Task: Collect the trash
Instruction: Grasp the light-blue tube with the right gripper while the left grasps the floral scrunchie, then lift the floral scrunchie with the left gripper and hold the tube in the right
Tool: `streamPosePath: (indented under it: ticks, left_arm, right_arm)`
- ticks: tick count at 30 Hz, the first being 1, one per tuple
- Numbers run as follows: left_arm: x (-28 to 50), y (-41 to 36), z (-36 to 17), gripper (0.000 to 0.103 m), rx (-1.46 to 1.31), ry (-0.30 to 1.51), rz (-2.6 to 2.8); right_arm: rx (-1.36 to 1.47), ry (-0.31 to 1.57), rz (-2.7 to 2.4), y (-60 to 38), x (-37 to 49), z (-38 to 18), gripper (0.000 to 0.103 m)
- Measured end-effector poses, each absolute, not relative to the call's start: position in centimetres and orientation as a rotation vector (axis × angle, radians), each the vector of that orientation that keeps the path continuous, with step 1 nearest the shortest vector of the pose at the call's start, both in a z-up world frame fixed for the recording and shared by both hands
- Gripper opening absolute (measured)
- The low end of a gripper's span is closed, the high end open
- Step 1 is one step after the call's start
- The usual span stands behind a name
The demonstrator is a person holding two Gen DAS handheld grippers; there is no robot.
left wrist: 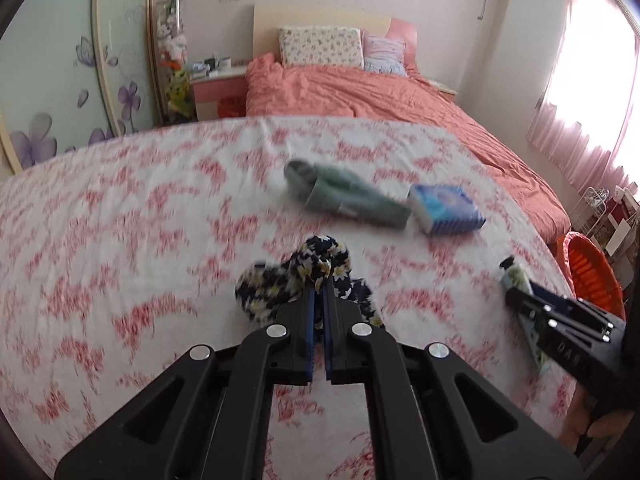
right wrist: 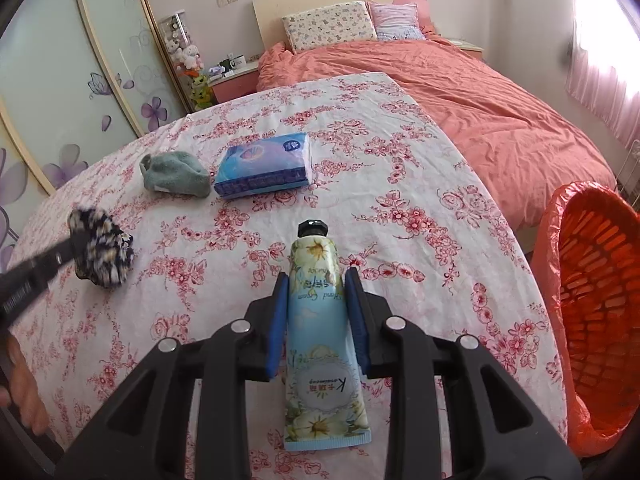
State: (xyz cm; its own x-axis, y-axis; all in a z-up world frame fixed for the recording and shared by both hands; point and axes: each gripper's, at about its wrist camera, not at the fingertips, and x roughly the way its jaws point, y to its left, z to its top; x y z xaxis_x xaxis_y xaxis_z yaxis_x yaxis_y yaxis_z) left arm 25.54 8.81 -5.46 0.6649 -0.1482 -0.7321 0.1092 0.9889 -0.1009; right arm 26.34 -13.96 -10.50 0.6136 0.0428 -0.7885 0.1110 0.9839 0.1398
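Note:
My left gripper (left wrist: 319,292) is shut on a dark floral scrunchie (left wrist: 320,260), which it holds just above the flowered tablecloth (left wrist: 120,240); the scrunchie also shows in the right wrist view (right wrist: 102,252). My right gripper (right wrist: 316,280) is shut on a hand cream tube (right wrist: 320,320) with a black cap, which lies lengthwise between the blue pads (right wrist: 278,320). From the left wrist view the tube (left wrist: 516,276) and right gripper (left wrist: 520,300) are at the table's right edge. An orange bin (right wrist: 592,300) lined with an orange bag stands right of the table.
A green cloth (right wrist: 176,176) and a blue tissue pack (right wrist: 264,164) lie at the table's far side. A bed with a coral duvet (right wrist: 480,100) stands behind. Wardrobe doors (right wrist: 60,80) are at the left, a wire rack (left wrist: 600,208) at the right.

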Motion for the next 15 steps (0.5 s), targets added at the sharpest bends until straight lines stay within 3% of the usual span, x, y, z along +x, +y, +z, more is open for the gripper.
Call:
streamPosePath:
  ticks: [3, 5, 6, 15]
  left_arm:
    - [25.1, 9.5, -5.8, 0.013, -0.074, 0.837, -0.135]
    - [25.0, 9.4, -5.8, 0.043, -0.069, 0.83, -0.119]
    - [24.8, 9.5, -5.9, 0.048, -0.065, 0.826, -0.108]
    - [25.6, 8.7, -7.0, 0.055, -0.055, 0.83, -0.065]
  right_arm:
    - [0.184, 0.911, -0.038, -14.0, 26.3, -10.6, 0.029]
    - [0.187, 0.91, -0.037, -14.0, 26.3, -10.5, 0.029]
    - [0.187, 0.91, -0.037, -14.0, 26.3, -10.5, 0.029]
    - [0.181, 0.911, -0.039, -14.0, 26.4, -10.5, 0.029]
